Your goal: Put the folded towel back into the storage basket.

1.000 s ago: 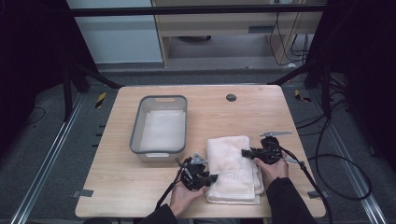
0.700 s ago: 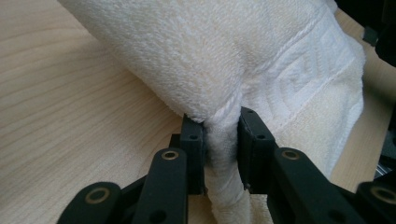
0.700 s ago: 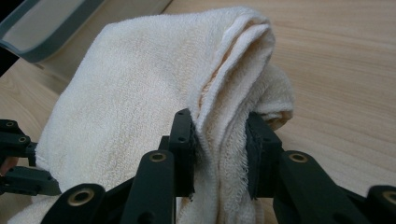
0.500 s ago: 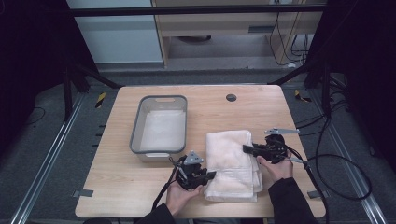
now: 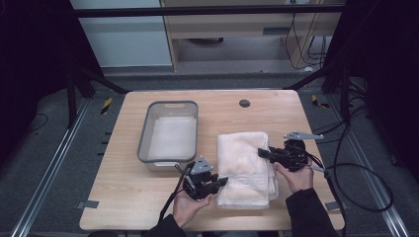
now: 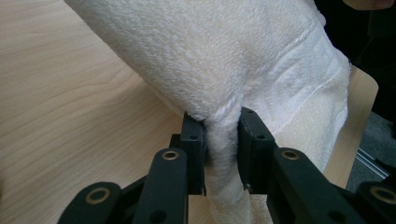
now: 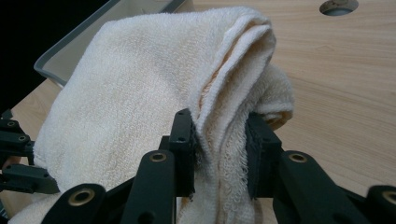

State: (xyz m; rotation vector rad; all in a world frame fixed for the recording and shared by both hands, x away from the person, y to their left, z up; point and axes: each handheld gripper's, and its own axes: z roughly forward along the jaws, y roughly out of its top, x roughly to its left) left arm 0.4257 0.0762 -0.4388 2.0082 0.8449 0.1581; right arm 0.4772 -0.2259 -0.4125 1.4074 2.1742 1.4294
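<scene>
The left gripper [image 6: 223,154] jaws pinch a white towel [image 6: 243,60] fold above the wooden table [image 6: 70,116].
</scene>
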